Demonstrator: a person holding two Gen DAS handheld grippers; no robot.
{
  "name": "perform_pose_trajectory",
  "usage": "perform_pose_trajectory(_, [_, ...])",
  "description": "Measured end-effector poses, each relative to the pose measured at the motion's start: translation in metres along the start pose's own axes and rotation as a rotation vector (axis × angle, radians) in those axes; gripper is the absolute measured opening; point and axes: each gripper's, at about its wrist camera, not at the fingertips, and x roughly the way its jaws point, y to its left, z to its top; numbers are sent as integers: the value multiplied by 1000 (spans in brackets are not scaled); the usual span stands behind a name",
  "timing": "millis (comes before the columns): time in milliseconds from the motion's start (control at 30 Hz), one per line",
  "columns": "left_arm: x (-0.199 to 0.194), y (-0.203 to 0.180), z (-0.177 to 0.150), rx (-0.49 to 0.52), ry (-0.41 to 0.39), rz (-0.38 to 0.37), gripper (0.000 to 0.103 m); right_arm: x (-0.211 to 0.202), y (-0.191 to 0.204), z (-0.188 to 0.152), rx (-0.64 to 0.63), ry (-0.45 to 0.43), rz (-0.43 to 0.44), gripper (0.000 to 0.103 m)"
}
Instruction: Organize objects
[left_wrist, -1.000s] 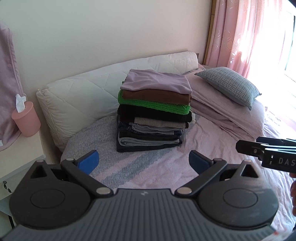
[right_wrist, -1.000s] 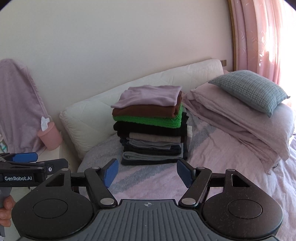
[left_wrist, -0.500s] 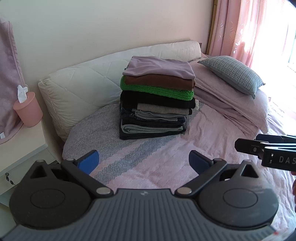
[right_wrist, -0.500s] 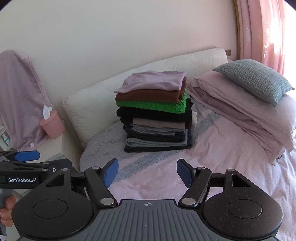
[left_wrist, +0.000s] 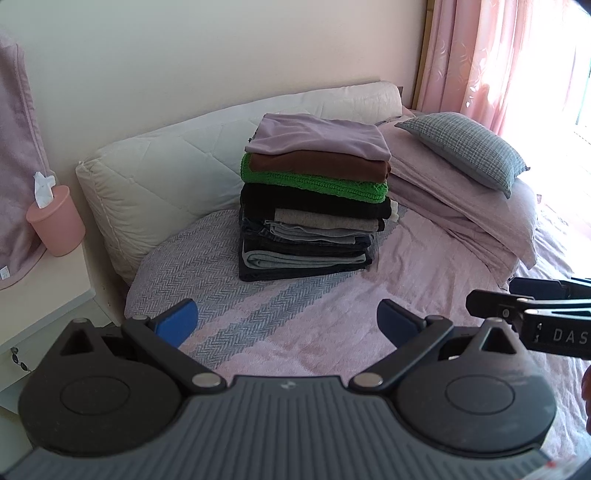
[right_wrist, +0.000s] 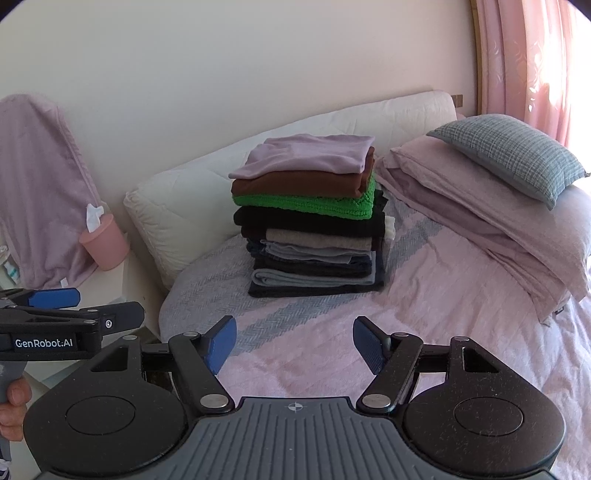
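While both tools hang above the near part of the bed, neither touches anything. The left gripper (left_wrist: 287, 321) has its blue pads (left_wrist: 176, 322) spread wide apart with only the bedspread showing between them, and the right gripper (right_wrist: 294, 341) is likewise spread, nothing held. From the right wrist view, the left tool shows at the left edge with a hand (right_wrist: 13, 410) around its handle.

Beneath them lies the pink bedspread (left_wrist: 332, 332), crossed by grey herringbone stripes (left_wrist: 258, 314). Further back, in the middle of the bed and well apart from both grippers, stands the pile of folded clothes (left_wrist: 314, 206). It sits upright and fairly even: dark and grey pieces at the bottom, a black layer above them, then a green knit (left_wrist: 314, 182), a brown piece (left_wrist: 321, 164) and a lilac top (left_wrist: 317, 136) as the uppermost layer.

Just right of the pile, folded pink bedding (left_wrist: 461, 206) carries a grey checked pillow (left_wrist: 465, 147). Behind the pile, a cream quilted cushion (left_wrist: 166, 177) leans against the wall. To the left, a pink tissue holder (left_wrist: 55, 221) stands on a white bedside table (left_wrist: 44, 295), with a lilac cloth (right_wrist: 37, 184) hanging behind it. Pink curtains (left_wrist: 498, 55) fill the far right corner.
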Motion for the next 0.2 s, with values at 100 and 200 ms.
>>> perform_pose_trajectory(100, [0,0,0,2,0,2,102,0,0,0,-2,2,2,67])
perform_pose_trajectory(200, [0,-2,0,6,1,4,102,0,2,0,-4,2,3,67])
